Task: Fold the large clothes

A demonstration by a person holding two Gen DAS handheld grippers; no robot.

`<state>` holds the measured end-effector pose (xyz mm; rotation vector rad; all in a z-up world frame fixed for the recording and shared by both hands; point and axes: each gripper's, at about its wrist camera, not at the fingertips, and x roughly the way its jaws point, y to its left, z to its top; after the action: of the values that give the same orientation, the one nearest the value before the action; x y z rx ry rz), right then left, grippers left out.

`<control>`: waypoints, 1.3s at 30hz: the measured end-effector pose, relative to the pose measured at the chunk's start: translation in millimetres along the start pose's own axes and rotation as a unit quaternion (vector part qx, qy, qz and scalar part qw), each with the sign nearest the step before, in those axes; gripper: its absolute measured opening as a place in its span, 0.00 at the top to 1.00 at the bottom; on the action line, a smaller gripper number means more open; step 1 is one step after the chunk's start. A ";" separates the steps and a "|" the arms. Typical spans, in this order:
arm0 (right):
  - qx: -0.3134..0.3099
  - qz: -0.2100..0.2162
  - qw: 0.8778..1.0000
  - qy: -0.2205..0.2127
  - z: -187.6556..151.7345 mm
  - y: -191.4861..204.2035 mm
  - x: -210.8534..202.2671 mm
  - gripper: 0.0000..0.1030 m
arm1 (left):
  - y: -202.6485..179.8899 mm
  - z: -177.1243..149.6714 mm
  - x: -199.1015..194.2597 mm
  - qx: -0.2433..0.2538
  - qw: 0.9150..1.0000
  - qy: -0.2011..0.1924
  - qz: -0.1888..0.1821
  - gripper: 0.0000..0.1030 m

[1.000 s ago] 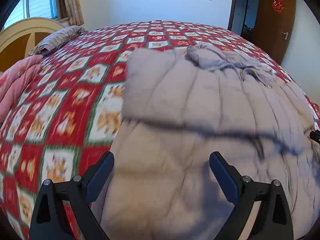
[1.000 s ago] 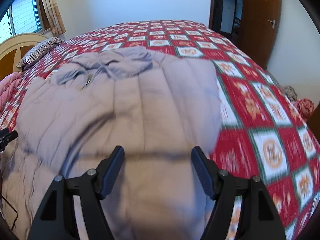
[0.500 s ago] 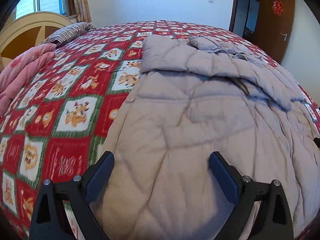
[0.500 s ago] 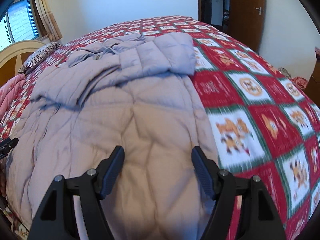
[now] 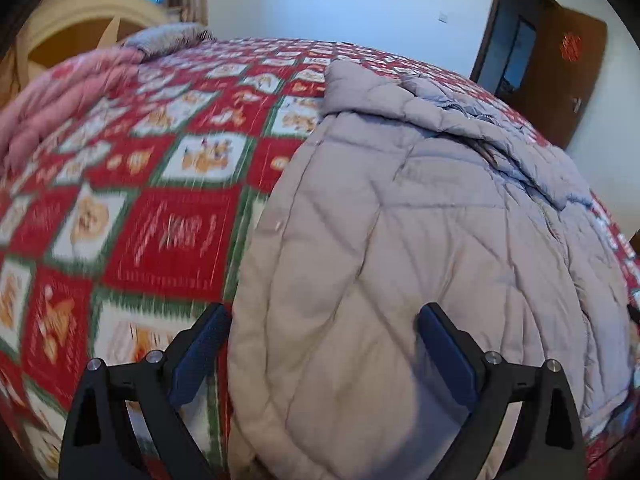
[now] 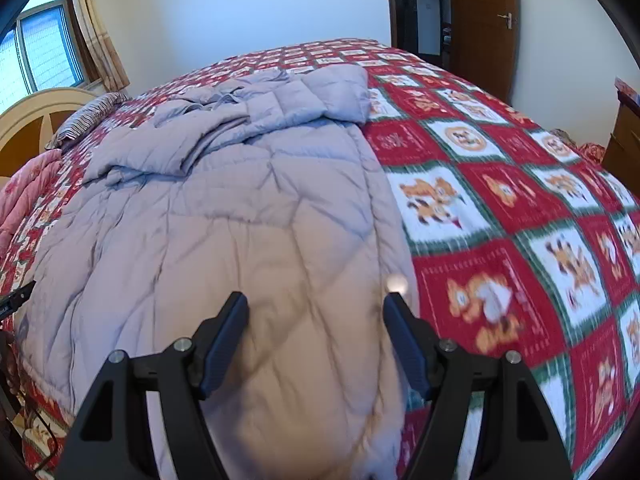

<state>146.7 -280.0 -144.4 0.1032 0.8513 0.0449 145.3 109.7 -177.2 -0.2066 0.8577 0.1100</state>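
A large grey quilted down coat [image 5: 420, 240] lies spread on the bed, its sleeves and hood folded across the far end [image 6: 260, 108]. My left gripper [image 5: 324, 344] is open and empty, low over the coat's near left hem. My right gripper [image 6: 316, 328] is open and empty, low over the coat's [image 6: 240, 232] near right hem. The left gripper's tip [image 6: 16, 300] shows at the left edge of the right wrist view.
The bed has a red and white patterned bedspread [image 5: 160, 220], also seen on the right [image 6: 520, 220]. A pink quilt [image 5: 60, 100] and striped pillow [image 6: 88, 116] lie by the wooden headboard [image 5: 80, 24]. A brown door [image 6: 484, 20] stands at the far right.
Both grippers have drawn back and dropped toward the near hem of the coat, staying open. The coat's folded upper part now looks farther away.
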 end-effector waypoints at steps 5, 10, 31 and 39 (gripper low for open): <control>0.007 0.000 1.000 0.002 -18.5 -1.5 -14.0 0.29 | -3.4 -10.6 -3.9 0.008 1.000 -0.008 -0.017 0.07; 0.019 0.006 1.000 0.022 -41.0 -7.0 -19.1 0.29 | -6.2 -15.1 -4.1 0.020 0.999 -0.011 -0.028 0.07; 0.040 0.128 0.989 -0.064 -24.7 -12.9 -120.0 0.89 | 2.2 10.9 -136.3 0.046 0.982 -0.109 -0.148 0.88; 0.024 0.178 0.968 -0.173 4.5 -6.6 -206.0 0.90 | 13.5 32.1 -217.1 0.076 0.968 -0.169 -0.170 0.88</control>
<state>14.5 -303.5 12.0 0.2999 0.4761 0.3349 25.4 127.2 6.3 -0.1818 0.4776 -0.2366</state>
